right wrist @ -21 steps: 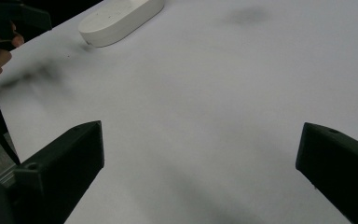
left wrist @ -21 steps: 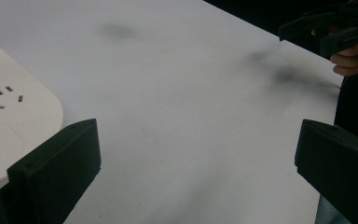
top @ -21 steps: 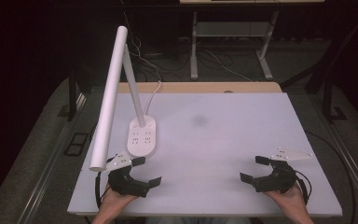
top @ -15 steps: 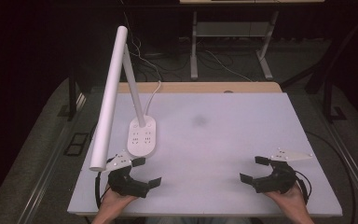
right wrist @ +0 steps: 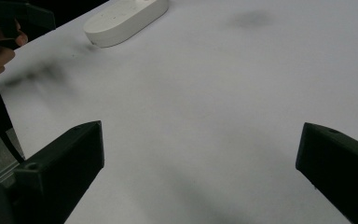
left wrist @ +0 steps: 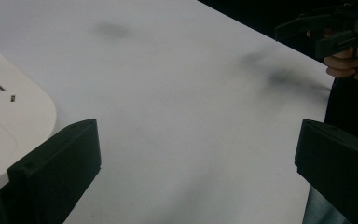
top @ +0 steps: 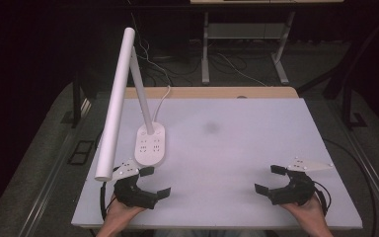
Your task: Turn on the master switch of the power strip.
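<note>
Hovering low over the near edge of the white table [top: 237, 148], both grippers sit with their fingers spread wide and nothing between them. Over on the person's left, the left gripper [top: 154, 181] points across the table, and the desk lamp [top: 150, 144] is the nearest thing to it: the lamp's white oval base lies just beyond and beside the fingers, close but not touching. From the left gripper view, that base [left wrist: 9, 121] sits just outside the left-hand finger [left wrist: 60, 163], with bare table running between the two black fingers. The lamp's long white tube head [top: 116, 103] slants down from its arm, and its lower end hangs right beside the grey plate on top of the left gripper. A white cord [top: 162, 101] trails from the base toward the far edge.

Across on the other side, the right gripper [top: 271, 178] is well apart from the lamp, fingers likewise gaping over bare table. In the right gripper view the base [right wrist: 123, 16] lies far ahead of the fingers, off toward the left-hand one [right wrist: 65, 168]. A faint dark smudge [top: 211, 127] marks the table beyond both pairs of fingers, roughly midway between them.
</note>
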A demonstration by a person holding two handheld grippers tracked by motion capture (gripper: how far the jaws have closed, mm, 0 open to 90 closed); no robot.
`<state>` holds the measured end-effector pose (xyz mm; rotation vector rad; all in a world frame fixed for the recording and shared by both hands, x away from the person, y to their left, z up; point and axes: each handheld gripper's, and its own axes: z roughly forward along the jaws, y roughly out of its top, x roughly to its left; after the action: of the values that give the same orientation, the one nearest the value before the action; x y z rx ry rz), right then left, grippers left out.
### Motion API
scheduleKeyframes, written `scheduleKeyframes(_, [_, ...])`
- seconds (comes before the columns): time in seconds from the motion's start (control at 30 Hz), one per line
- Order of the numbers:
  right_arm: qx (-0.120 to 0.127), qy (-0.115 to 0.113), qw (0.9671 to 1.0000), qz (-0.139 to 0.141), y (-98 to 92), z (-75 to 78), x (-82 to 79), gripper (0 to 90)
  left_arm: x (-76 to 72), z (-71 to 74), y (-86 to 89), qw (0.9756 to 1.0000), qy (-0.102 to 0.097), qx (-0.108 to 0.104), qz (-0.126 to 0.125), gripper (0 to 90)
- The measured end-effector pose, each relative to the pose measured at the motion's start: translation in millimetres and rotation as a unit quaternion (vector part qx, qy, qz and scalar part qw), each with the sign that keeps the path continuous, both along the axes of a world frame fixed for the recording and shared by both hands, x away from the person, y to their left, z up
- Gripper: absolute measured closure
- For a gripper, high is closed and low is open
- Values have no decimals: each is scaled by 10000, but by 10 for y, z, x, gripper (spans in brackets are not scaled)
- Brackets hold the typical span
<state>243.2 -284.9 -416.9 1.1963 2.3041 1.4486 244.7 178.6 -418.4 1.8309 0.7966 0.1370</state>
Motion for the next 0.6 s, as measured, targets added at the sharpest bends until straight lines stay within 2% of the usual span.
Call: scheduleKeyframes(0.6, [3,14,10000,-5,-10,3,1,4,28,69,12,9999,123,111,-5,0])
